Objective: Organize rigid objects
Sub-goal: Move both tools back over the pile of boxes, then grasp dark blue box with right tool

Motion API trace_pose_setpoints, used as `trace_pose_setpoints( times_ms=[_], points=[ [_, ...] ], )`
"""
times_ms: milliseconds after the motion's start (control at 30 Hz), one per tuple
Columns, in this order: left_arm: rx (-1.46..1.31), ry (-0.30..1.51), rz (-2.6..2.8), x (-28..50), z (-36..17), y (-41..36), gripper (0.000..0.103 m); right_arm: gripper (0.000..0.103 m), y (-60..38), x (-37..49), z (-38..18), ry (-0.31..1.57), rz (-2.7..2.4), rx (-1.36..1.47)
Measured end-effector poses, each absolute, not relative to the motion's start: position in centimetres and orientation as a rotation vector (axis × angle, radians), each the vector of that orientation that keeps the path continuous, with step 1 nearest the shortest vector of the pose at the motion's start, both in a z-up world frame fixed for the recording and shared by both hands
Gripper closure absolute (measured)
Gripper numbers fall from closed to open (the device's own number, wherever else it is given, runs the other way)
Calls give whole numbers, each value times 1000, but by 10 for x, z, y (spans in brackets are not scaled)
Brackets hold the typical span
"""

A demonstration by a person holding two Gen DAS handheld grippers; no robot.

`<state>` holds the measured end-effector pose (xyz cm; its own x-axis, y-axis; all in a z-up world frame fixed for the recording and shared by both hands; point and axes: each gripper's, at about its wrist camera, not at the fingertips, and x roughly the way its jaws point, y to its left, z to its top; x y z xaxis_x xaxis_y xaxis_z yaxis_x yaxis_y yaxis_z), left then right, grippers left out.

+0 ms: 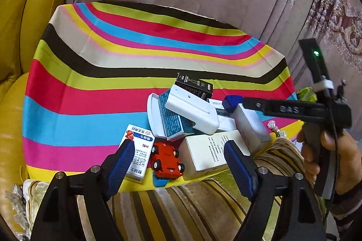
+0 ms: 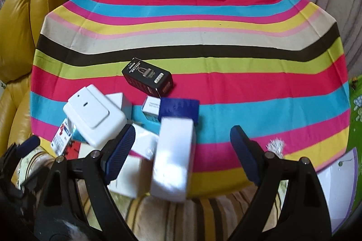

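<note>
Cushion (image 1: 181, 207) — boxes (image 1: 210, 152) heaped beyond

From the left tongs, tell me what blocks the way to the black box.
The black box lies at the pile's far side. Between it and the open left tongs sit the red toy car, the teal box and the white device stacked on it.

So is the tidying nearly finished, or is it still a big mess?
Still a big mess. Nothing looks sorted yet: the small black cardboard box, the white plastic wall-switch plate, the red toy car and the white cardboard boxes lie jumbled at the near edge of the striped tablecloth. Nothing is in hand: the left hand-held gripper and the right hand-held gripper are both open and empty. All the sorting is left.
</note>
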<state>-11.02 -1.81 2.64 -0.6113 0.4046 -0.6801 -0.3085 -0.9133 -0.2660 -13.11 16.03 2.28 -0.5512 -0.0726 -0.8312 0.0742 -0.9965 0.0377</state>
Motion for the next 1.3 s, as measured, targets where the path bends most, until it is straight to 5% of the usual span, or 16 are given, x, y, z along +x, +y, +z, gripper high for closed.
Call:
trace_pose_setpoints(
  times_ms=[467, 767, 867, 1033, 1300],
  points=[
    [-1117, -201, 2482, -112, 20, -20, 18, 17, 147, -163, -3, 107, -2715, 1555],
    [-1131, -199, 2482, -113, 18, -18, 18, 32, 151, -170, -9, 86, -2697, 1582],
    [-1134, -196, 2483, -113, 18, -18, 18, 49, 151, -171, -11, 70, -2673, 1589],
    [-1146, -172, 2494, -114, 18, -15, 18, 49, 151, -170, -11, 55, -2679, 1564],
    [-1103, -79, 2522, -119, 26, 2, 3, 49, 163, -152, 8, -86, -2789, 1361]
  ],
)
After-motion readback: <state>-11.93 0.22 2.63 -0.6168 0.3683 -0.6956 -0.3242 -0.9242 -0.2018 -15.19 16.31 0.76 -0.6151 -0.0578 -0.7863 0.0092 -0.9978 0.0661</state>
